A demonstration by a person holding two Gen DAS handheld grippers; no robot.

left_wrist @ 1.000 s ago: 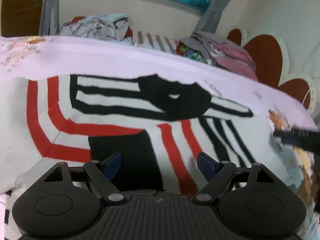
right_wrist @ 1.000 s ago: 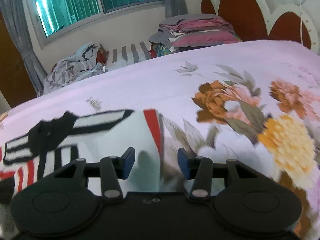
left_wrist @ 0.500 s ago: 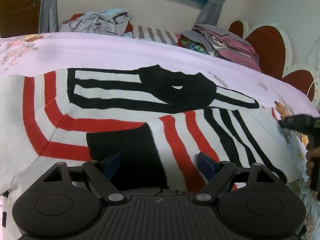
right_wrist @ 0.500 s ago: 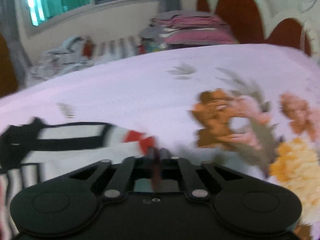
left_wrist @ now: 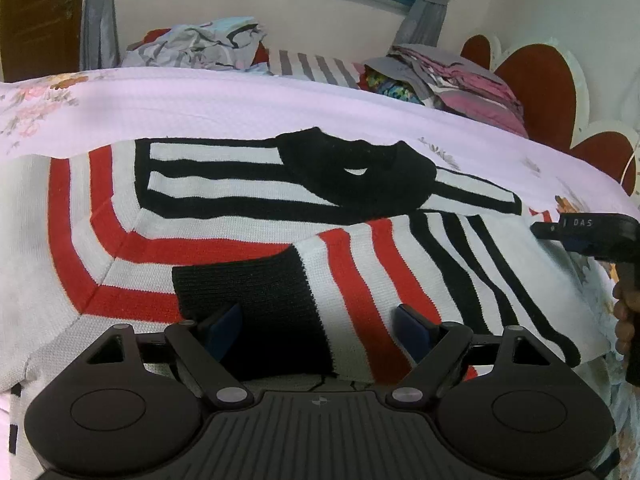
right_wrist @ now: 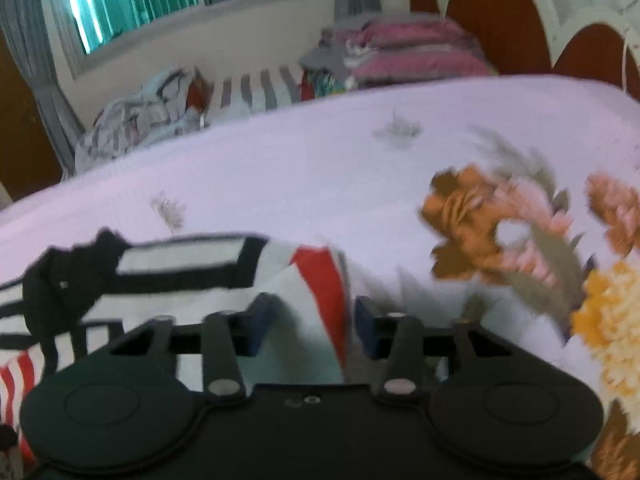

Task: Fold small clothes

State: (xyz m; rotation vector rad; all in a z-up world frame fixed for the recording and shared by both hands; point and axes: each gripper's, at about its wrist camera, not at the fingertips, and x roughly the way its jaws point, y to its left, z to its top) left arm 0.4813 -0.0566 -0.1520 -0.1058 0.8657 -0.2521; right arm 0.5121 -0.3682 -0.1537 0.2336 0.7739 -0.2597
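Note:
A small knit sweater [left_wrist: 248, 216] with red, black and white stripes and a black collar lies flat on the bed. One sleeve with a black cuff [left_wrist: 256, 296] is folded across its body. My left gripper [left_wrist: 320, 330] hovers open just above that cuff, touching nothing. My right gripper [right_wrist: 312, 322] is at the sweater's right edge [right_wrist: 320, 280]; its jaws are opening and the red-striped corner lies loose between them. In the left wrist view the right gripper [left_wrist: 560, 232] shows at the far right, with a hand [left_wrist: 624, 316] below it.
The bed has a pale pink sheet [left_wrist: 280, 108] with large flower prints [right_wrist: 500, 216]. A heap of crumpled clothes [left_wrist: 196, 46] and a stack of folded items [left_wrist: 452, 80] sit at the far side under the window. A red and white headboard [right_wrist: 500, 16] stands on the right.
The right gripper shut on the sweater's right edge, then parted again; the sleeve now lies folded over the body. The left gripper stayed where it was, open.

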